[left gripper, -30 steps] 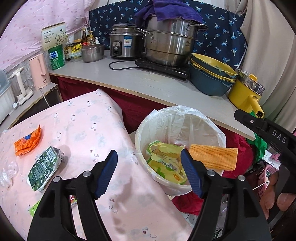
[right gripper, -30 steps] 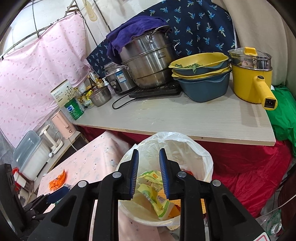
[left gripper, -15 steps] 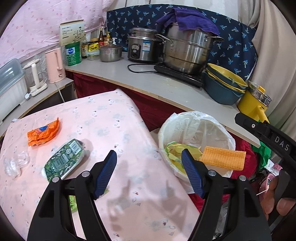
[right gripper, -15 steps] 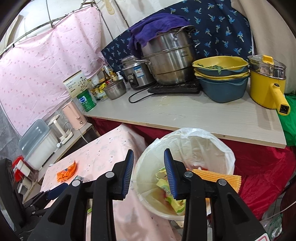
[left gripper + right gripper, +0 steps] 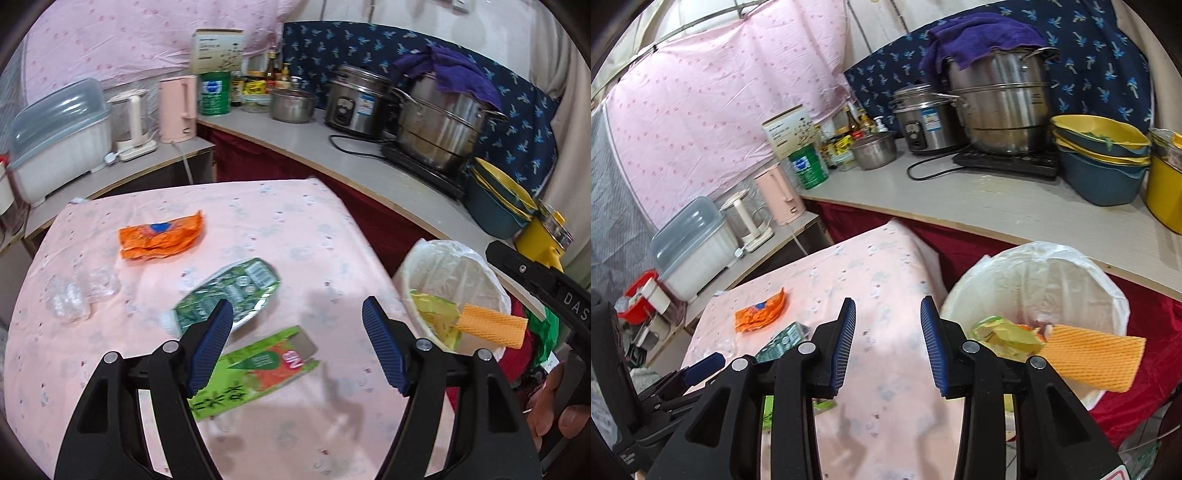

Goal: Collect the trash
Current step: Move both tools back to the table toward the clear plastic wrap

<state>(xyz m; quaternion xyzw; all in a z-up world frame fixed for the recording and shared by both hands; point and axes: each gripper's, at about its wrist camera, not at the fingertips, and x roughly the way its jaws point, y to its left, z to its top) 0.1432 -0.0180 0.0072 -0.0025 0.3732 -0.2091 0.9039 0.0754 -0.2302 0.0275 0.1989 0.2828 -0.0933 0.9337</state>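
— What's nearest?

— The left gripper, jaws wide apart and empty, above the pink bench. The right gripper has just been opening, nothing between its jaws.

— And the trash?

— A light-green packet lies below the left gripper, then a dark-green wrapper, clear plastic, an orange wrapper. The lined bin stands beside the bench.
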